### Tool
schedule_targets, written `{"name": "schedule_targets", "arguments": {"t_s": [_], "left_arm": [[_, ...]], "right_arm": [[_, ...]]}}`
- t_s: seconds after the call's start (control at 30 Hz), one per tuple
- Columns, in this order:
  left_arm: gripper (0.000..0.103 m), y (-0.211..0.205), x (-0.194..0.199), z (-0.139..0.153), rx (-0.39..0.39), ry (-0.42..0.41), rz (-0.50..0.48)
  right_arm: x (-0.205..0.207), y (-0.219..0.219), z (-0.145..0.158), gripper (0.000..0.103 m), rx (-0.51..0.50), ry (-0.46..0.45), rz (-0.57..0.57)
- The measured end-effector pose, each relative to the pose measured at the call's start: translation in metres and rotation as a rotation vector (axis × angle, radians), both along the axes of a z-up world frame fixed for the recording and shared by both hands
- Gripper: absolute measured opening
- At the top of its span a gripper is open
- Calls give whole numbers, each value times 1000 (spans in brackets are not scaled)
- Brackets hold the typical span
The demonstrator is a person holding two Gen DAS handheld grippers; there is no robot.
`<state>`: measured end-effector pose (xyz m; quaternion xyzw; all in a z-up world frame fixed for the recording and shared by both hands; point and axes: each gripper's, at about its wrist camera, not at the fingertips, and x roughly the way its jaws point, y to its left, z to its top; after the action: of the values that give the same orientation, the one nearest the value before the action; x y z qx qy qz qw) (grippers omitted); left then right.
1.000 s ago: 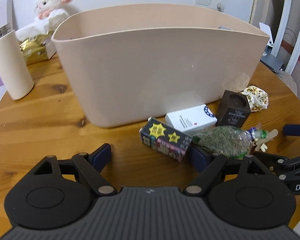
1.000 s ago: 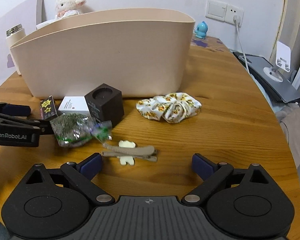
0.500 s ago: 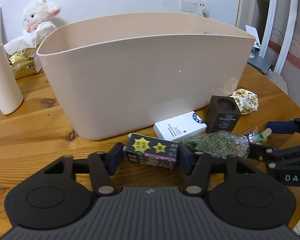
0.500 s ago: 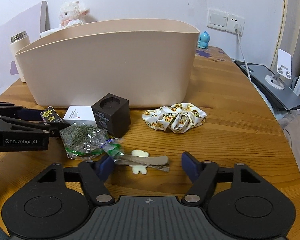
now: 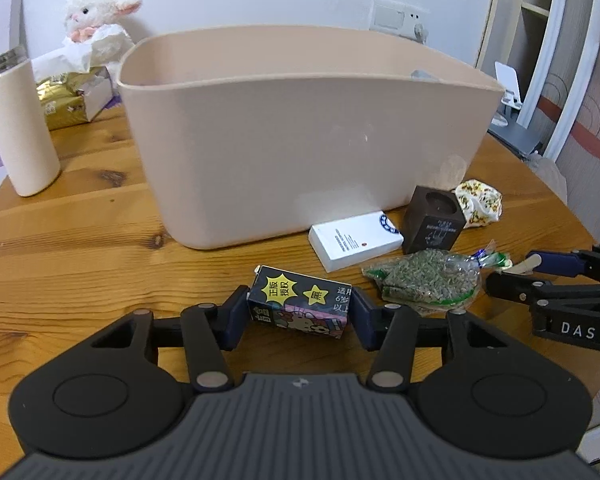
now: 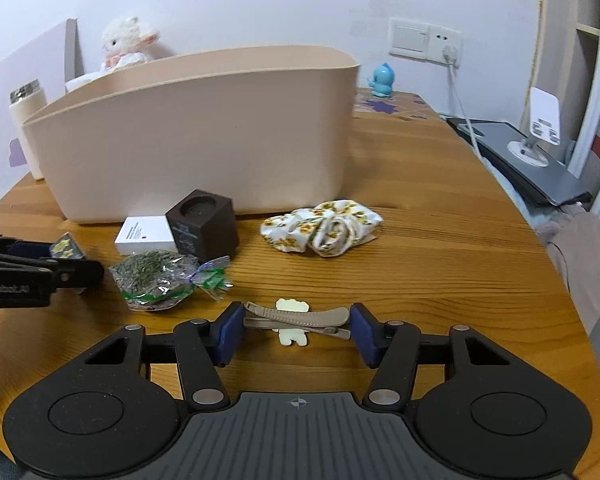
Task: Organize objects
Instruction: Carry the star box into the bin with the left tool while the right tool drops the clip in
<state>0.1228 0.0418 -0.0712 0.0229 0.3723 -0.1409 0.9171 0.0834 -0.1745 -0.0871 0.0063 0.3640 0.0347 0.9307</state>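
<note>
Both grippers closed in: left fingers (image 5: 236, 320) clamp the star-printed box (image 5: 298, 307), right fingers (image 6: 229, 332) the hair clip (image 6: 296, 315).

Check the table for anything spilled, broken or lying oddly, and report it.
Nothing stands out. No spill or damage shows. The small carton, white box, herb packet, scrunchie and hair clip simply lie unsorted before the beige bin.

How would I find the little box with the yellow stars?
Look in front of the big beige bin. The star box lies nearest the camera, between the left gripper fingers. Its neighbour is a plain white box; this one is dark with a cartoon cat.
</note>
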Motion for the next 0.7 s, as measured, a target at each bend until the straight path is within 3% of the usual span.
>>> {"name": "schedule_targets", "arguments": {"t_s": [0.4,0.7], "left_arm": [[55,3,-24,53,10,-130,4],[55,3,-20,104,11,-251,21]], "right_arm": [[-21,-19,66,54,6,-172,-14],[-5,-21,118,54,-1,-315,-12]]}}
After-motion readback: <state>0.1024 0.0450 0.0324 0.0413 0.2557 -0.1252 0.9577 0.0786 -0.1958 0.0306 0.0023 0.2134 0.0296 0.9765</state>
